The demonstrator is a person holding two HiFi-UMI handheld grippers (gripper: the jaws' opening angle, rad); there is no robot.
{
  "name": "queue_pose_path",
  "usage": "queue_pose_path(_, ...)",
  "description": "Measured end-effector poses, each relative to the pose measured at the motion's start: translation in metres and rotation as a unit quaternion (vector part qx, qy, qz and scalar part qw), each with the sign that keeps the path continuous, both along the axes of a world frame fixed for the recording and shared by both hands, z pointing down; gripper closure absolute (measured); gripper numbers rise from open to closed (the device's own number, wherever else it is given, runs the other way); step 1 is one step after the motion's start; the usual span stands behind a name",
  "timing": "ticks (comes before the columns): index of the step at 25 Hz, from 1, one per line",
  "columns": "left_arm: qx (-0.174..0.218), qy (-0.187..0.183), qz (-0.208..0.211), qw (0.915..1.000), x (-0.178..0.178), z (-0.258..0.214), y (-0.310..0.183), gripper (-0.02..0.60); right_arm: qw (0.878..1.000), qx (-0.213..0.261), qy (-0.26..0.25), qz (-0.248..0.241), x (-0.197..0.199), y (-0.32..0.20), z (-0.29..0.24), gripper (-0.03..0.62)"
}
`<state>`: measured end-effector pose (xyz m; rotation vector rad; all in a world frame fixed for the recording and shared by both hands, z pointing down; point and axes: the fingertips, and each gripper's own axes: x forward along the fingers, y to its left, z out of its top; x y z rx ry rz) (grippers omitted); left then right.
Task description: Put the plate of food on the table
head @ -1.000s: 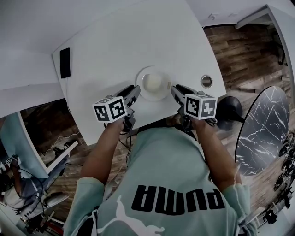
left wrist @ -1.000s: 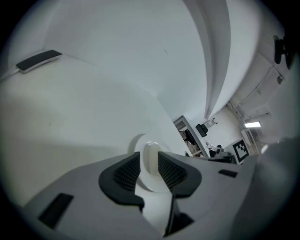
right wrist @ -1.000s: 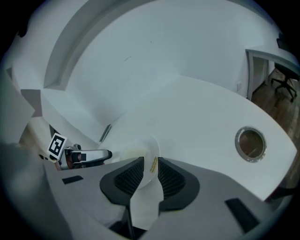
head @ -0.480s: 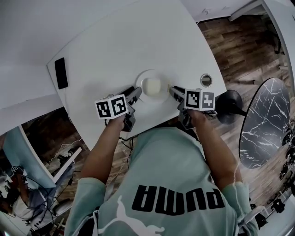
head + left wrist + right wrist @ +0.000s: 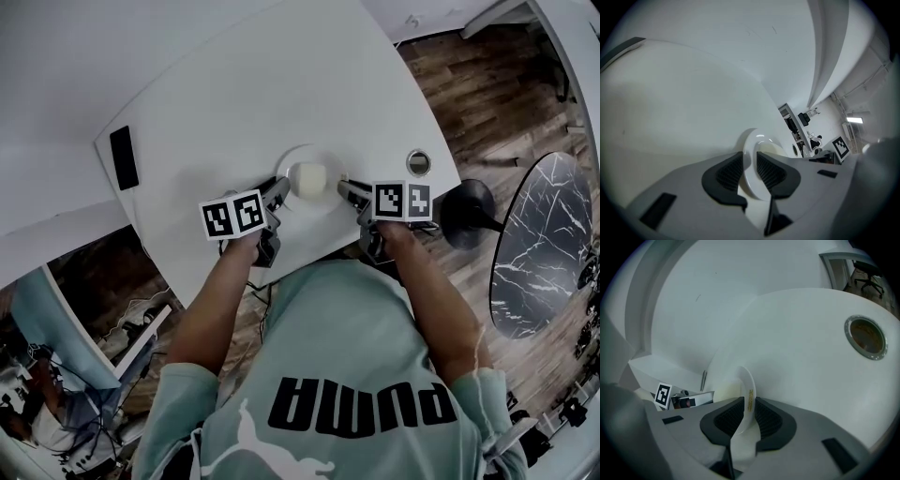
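Note:
A white plate (image 5: 314, 153) with a pale lump of food (image 5: 307, 176) is over the near part of the white table (image 5: 253, 84); I cannot tell whether it rests on it. My left gripper (image 5: 281, 188) is at the plate's left rim. Its jaws are closing, with the rim (image 5: 751, 154) pinched between the dark pads (image 5: 729, 172). My right gripper (image 5: 345, 188) holds the right rim. It is shut on the thin plate edge (image 5: 746, 385), and the food (image 5: 725, 392) shows behind it.
A black phone (image 5: 121, 157) lies at the table's left edge. A round metal-ringed hole (image 5: 419, 163) is at the table's right, close to my right gripper. A black stool base (image 5: 466, 217) and a round marble tabletop (image 5: 544, 244) stand on the wooden floor to the right.
Both grippers have drawn in closer to the plate's two sides. The plate sits slightly nearer the table's front edge in the view.

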<state>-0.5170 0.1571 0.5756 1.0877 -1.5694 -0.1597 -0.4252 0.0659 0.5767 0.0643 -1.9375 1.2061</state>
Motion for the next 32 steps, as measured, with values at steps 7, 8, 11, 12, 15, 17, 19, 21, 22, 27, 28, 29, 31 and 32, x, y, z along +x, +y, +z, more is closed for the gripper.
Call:
queue_pose_path(7,-0.016,-0.008,-0.019,0.9997,-0.001,0.002,0.005,0.526,1.000,-0.015,0.002,0.024,0.004,0.000,0.003,0.549)
queue_pose_path(8,-0.015,-0.009,-0.020,0.9996,0.001,0.001,0.005,0.528,1.000,-0.016,0.001,0.026,0.006,0.000,0.002,0.551)
queue_pose_path(11,-0.006,-0.007,-0.031,0.9995,0.006,-0.007,0.004,0.531,0.999,-0.018,-0.007,0.035,0.010,-0.003,-0.005,0.553)
queue_pose_path(12,-0.003,-0.006,-0.034,0.9994,0.008,-0.010,0.004,0.531,0.999,-0.018,-0.011,0.038,0.011,-0.005,-0.008,0.554)
queue_pose_path(15,0.006,-0.008,-0.036,0.9993,0.013,-0.019,-0.002,0.531,0.998,-0.015,-0.021,0.050,0.016,-0.010,-0.018,0.556)
queue_pose_path(17,0.011,-0.014,-0.029,0.9994,0.017,-0.025,-0.009,0.531,0.998,-0.016,-0.029,0.061,0.023,-0.015,-0.025,0.556)
queue_pose_path(19,0.016,-0.019,-0.017,0.9995,0.024,-0.031,-0.017,0.531,0.996,-0.017,-0.036,0.074,0.032,-0.021,-0.031,0.556)
queue_pose_path(21,0.020,-0.021,-0.006,0.9996,0.031,-0.037,-0.025,0.531,0.995,-0.017,-0.041,0.087,0.042,-0.027,-0.037,0.557)
queue_pose_path(22,0.021,-0.023,-0.001,0.9995,0.035,-0.039,-0.029,0.531,0.994,-0.017,-0.044,0.094,0.047,-0.029,-0.040,0.557)
queue_pose_path(27,0.031,-0.025,0.021,0.9990,0.055,-0.049,-0.050,0.531,0.990,-0.012,-0.057,0.126,0.072,-0.044,-0.052,0.560)
queue_pose_path(28,0.034,-0.024,0.028,0.9988,0.060,-0.051,-0.054,0.531,0.989,-0.010,-0.060,0.133,0.078,-0.048,-0.054,0.560)
queue_pose_path(29,0.036,-0.024,0.035,0.9985,0.066,-0.052,-0.059,0.531,0.988,-0.008,-0.063,0.140,0.085,-0.052,-0.056,0.560)
queue_pose_path(31,0.040,-0.025,0.050,0.9976,0.076,-0.054,-0.069,0.531,0.985,-0.005,-0.068,0.156,0.097,-0.059,-0.059,0.560)
queue_pose_path(32,0.042,-0.025,0.057,0.9971,0.081,-0.056,-0.074,0.531,0.984,-0.004,-0.070,0.164,0.104,-0.062,-0.060,0.560)
